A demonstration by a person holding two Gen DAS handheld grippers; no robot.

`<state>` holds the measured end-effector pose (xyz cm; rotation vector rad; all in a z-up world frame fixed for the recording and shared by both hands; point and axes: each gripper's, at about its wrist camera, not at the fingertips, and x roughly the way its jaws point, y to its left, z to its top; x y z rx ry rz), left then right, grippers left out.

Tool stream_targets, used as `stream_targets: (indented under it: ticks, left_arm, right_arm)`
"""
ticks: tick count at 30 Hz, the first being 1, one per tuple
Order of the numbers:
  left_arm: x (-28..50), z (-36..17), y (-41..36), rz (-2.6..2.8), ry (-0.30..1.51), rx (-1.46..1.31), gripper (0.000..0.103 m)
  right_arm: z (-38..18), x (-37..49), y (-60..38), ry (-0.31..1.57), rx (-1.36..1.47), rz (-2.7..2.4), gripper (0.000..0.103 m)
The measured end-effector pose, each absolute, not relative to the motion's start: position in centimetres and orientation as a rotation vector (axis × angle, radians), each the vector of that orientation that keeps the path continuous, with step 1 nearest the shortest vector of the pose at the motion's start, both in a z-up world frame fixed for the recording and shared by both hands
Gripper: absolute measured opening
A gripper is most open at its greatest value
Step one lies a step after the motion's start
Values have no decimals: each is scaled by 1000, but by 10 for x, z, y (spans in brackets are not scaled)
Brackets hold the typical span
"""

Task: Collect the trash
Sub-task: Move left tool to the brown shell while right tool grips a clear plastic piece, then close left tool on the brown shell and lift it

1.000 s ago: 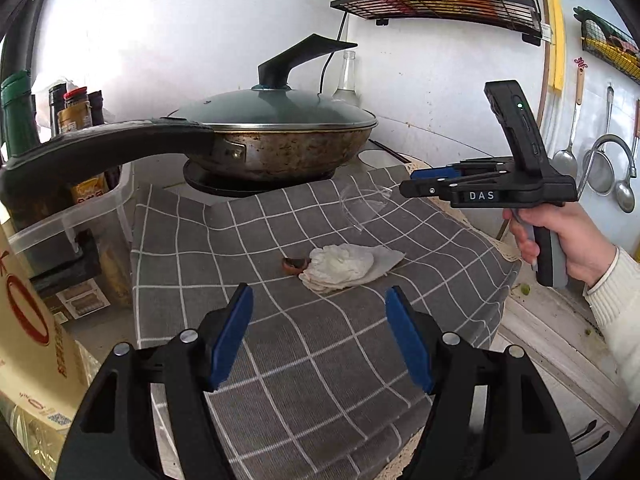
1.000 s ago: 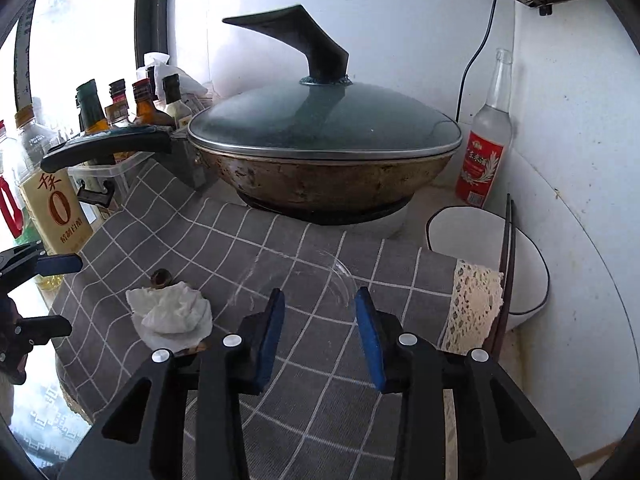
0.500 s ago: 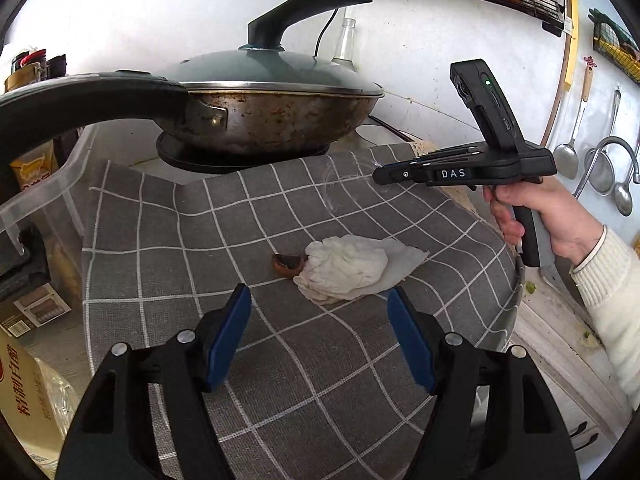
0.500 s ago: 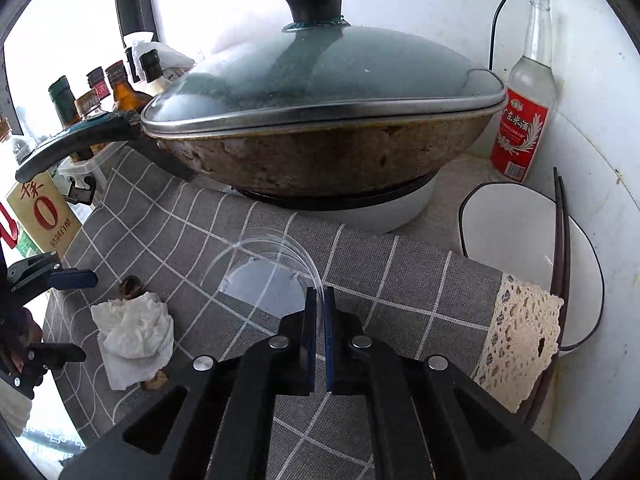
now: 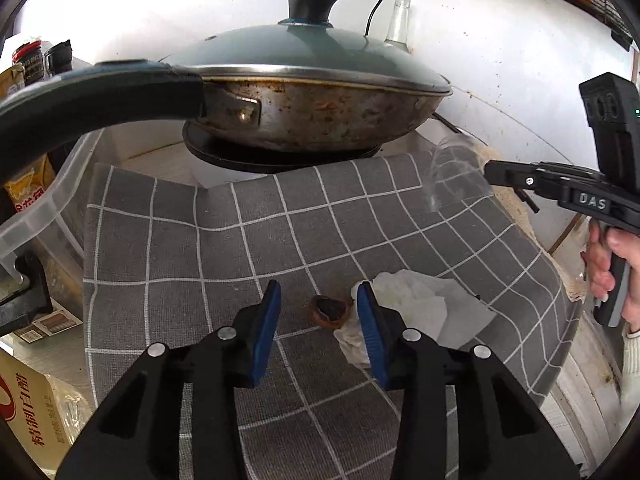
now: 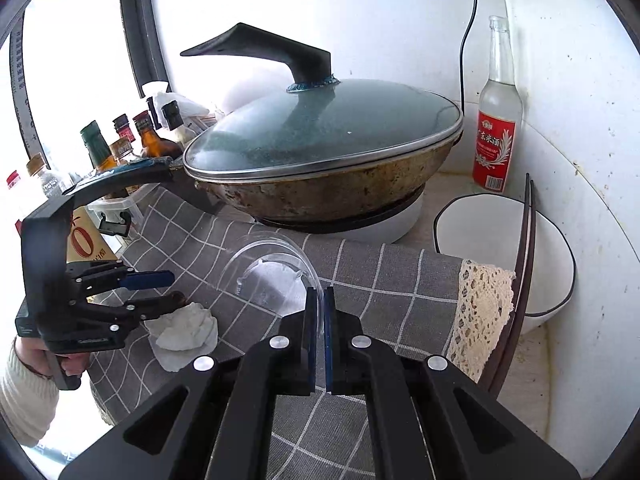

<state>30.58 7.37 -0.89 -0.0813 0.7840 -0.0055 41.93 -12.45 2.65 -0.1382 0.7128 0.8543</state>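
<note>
A grey checked cloth (image 5: 280, 240) covers most of the counter, its lace-trimmed edge (image 6: 480, 304) ending just beside a white bowl (image 6: 552, 264) with dark chopsticks (image 6: 524, 264) across it. At the cloth's far edge a lidded wok (image 6: 320, 160) sits on a round burner, its long dark handle (image 5: 92, 104) reaching out over the cloth's left side and over a clear plastic bin (image 5: 40, 208) of bottles. A glass bottle (image 6: 494, 136) by the wall has a red label with Chinese characters, the last two reading 米酒. Left of the cloth, a carton (image 5: 28, 404) carries red and black Chinese print; I make out 白醋.

The middle of the cloth lies bare between the wok and the trash, and its near edge drops off the counter.

The right gripper (image 6: 318, 312) is closed tight on the rim of a clear plastic cup (image 6: 272, 276), which is tipped on its side with its mouth towards the camera; whether it touches the cloth cannot be told. The gripper body reads "DAS" in the left wrist view.

The left gripper (image 5: 318, 312) is partly open and holds nothing, its blue pads standing either side of a small brown shell-like scrap (image 5: 329, 311) on the cloth. A crumpled white tissue (image 5: 424, 308) lies touching that scrap on its right, partly behind the right pad (image 5: 370, 336)
</note>
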Motion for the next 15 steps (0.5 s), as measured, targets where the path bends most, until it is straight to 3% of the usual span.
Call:
stream_targets:
  ticks: [4,5,6,7,15]
  left_arm:
    - [311,-15,76,-2,788,-79,41]
    - [312,-15,76,-5,789,-80,38]
    - [314,-17,76,-9,793,-79,24]
    - [315,-18,76,3,786,-68,23]
    - [296,-9,73,14,710,-62,22]
  right_arm:
    - [30,415,-129,696,-116,864,3]
    - [30,415,-130,694,-112,867,3]
    - [29,414,-130,694,-110,869,3]
    - [29,412,-129,693,-107,872,3]
    - [35,393,-127,677,-108,882,3]
